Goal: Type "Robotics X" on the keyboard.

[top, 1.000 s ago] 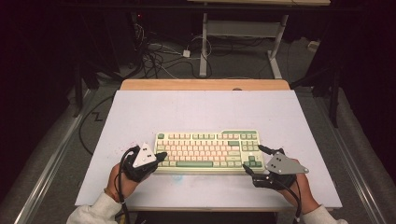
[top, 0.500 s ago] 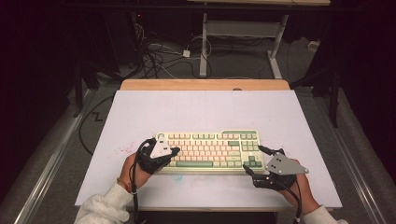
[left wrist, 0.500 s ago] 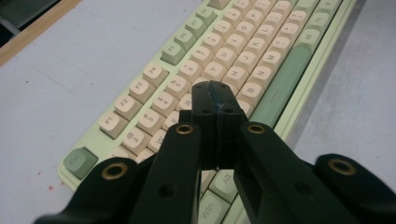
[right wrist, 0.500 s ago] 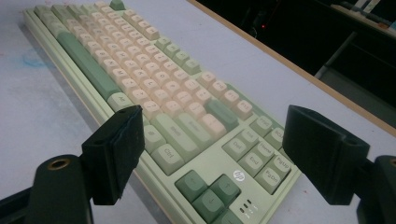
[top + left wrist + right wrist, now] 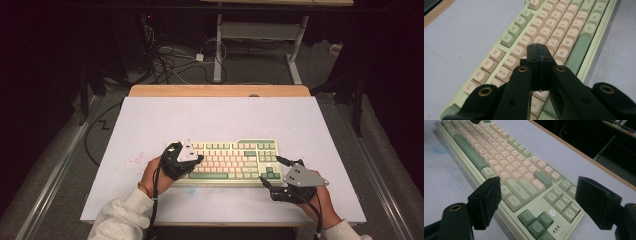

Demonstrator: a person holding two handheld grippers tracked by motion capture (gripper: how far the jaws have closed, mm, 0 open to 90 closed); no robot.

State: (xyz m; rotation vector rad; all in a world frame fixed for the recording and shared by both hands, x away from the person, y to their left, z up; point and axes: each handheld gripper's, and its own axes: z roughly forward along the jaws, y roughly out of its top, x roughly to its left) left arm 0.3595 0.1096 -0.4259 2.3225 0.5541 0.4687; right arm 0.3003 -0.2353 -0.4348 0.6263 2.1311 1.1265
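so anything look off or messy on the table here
Only small marks: reddish specks on the white table left of the keyboard, and a faint blue smudge beside its front edge. The keyboard looks intact and sits square to the table.

One keyboard [image 5: 231, 159], two hand-held grippers [image 5: 196, 161] [image 5: 270, 172]

Table [image 5: 220, 120] evenly lit from above, surroundings near black; soft shadows, no glare. Close-up jaws slightly blurred, keyboard [image 5: 506, 165] far end soft.
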